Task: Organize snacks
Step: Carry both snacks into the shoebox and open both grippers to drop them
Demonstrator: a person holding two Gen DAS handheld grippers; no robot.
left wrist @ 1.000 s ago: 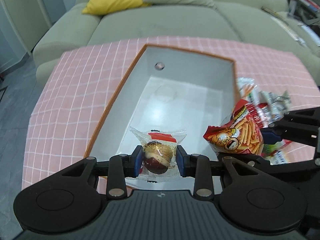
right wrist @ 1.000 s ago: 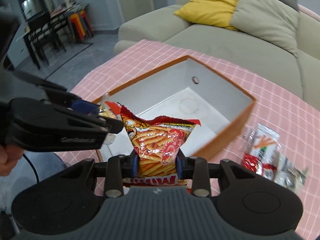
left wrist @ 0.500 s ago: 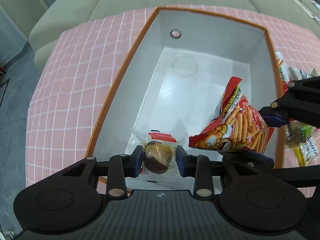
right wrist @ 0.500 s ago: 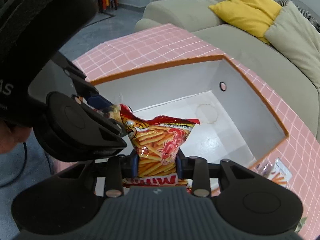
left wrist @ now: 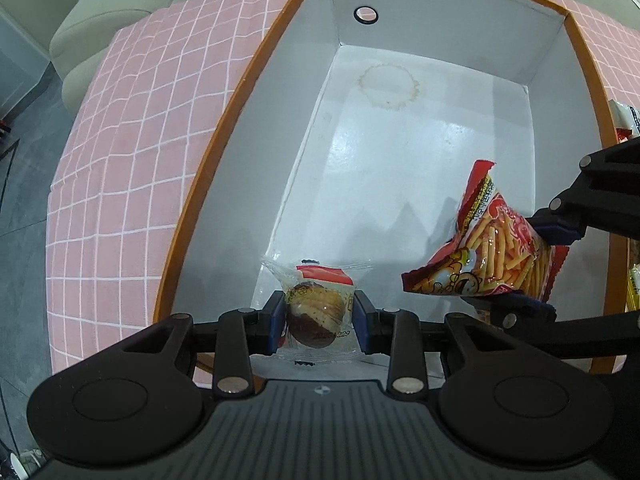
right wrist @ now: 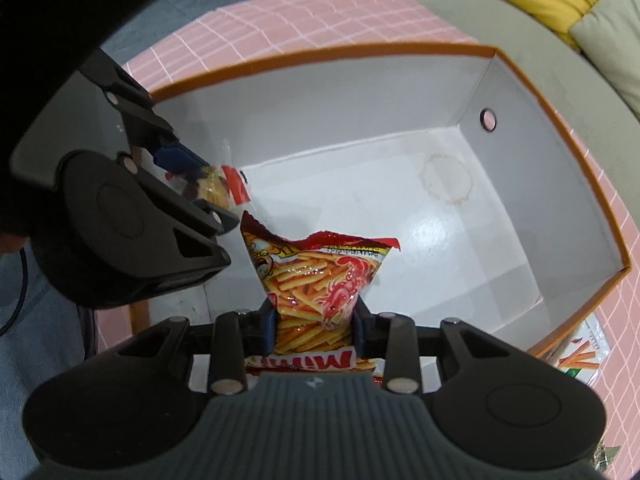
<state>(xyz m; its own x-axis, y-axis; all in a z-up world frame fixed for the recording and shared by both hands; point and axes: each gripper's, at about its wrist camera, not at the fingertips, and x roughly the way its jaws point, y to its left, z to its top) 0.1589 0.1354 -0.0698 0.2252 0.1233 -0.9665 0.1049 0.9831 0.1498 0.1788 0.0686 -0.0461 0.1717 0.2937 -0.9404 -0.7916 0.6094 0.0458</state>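
Note:
My left gripper (left wrist: 319, 322) is shut on a clear-wrapped round brown pastry (left wrist: 316, 314) and holds it over the near end of the orange-rimmed white box (left wrist: 224, 116). My right gripper (right wrist: 316, 330) is shut on a red bag of shrimp sticks (right wrist: 320, 280) and holds it above the same box (right wrist: 560, 120). In the left wrist view the bag (left wrist: 496, 256) hangs at the right, inside the box rim. In the right wrist view the left gripper with the pastry (right wrist: 218, 188) is at the left. The box floor is bare apart from a ring stain.
The box stands on a pink checked tablecloth (left wrist: 120, 140). More snack packets lie on the cloth beside the box's right side (right wrist: 580, 356). A beige sofa (right wrist: 480, 12) with a yellow cushion stands behind the table.
Both grippers have moved forward and down over the box with their snacks; the box fills more of each view and the bag is now inside the rim.

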